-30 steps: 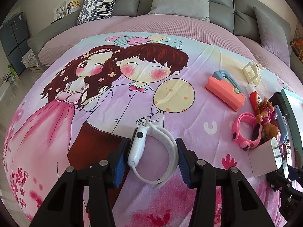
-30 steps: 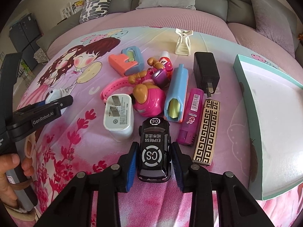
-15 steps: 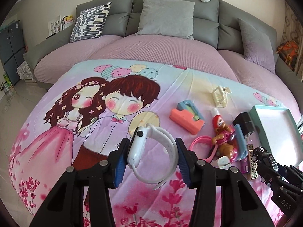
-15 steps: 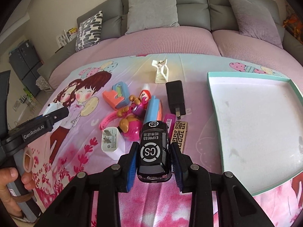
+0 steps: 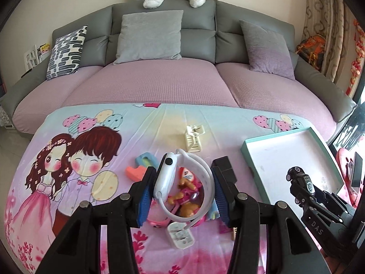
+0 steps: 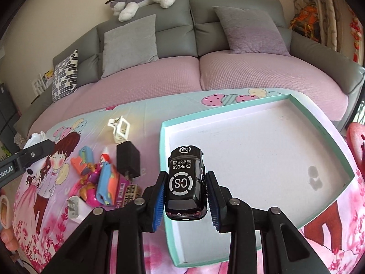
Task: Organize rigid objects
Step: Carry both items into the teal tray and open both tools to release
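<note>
1. On my left, the left gripper point(image 5: 184, 188) is clenched on the white smartwatch point(image 5: 182, 182) — watch body against the left pad, band looped across to the right pad. It hangs in the air above the pile of small things near the middle of the cartoon blanket point(image 5: 75, 159): a toy dog figure point(image 5: 186, 193), a white charger point(image 5: 180, 236), an orange and blue piece point(image 5: 139, 169).

2. The teal tray point(image 5: 247, 150) lies to the right of that gripper and a little farther off, its near-left corner just beyond the black adapter point(image 5: 224, 167). I judge the watch has to travel rightward over the pile to reach it.

3. On my right, the right gripper point(image 6: 185, 197) grasps the black toy car point(image 6: 186, 180) by its flanks — long axis running straight away from me, along the fingers.

4. The car hangs over the teal tray's point(image 6: 162, 150) left rim, near its near-left corner, with the white floor ahead and to the right. This hand is clearly the nearer one; I judge a short carry forward and right, then down, would set it inside.
</note>
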Demonstrator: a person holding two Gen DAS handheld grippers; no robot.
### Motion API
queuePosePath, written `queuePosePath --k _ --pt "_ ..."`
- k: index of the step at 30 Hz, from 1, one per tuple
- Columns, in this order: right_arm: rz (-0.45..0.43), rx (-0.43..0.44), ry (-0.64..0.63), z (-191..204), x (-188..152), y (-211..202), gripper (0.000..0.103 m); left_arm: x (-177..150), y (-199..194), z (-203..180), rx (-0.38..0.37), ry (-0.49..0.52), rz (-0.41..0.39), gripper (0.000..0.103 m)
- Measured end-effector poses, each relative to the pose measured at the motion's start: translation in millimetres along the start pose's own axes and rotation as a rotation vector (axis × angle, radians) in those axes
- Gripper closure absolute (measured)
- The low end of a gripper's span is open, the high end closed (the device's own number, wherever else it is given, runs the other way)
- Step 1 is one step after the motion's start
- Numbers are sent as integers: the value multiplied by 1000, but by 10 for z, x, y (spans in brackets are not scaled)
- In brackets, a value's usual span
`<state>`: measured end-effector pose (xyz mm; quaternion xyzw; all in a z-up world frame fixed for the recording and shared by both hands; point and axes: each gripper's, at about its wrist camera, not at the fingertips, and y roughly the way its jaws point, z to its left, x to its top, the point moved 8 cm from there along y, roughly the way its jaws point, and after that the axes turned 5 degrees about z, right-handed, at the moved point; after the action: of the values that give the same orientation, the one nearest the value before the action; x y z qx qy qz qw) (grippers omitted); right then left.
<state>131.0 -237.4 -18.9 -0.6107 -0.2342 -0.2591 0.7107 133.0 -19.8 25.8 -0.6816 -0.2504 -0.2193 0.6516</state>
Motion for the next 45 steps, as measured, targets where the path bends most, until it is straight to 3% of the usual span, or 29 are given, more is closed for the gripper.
queuePosePath --k 9,15,24,37,40,45 --pt "-47 -69 148 -677 88 -31 67 -10 281 -877 -89 94 63 53" --pt "-67 -188 222 -1110 39 -87 67 -46 433 -1390 -143 127 91 53" --pt "-78 -254 277 -1424 -4 -110 67 -86 701 -1896 -183 149 117 52" --pt "-25 -240 300 -1501 -73 9 67 -254 913 -2045 -175 160 165 51" --pt "-22 -238 296 -1483 -74 25 67 -250 913 -1989 -180 136 172 35" --pt "-11 -239 283 -1489 -59 57 66 -207 871 -1874 -180 87 167 22"
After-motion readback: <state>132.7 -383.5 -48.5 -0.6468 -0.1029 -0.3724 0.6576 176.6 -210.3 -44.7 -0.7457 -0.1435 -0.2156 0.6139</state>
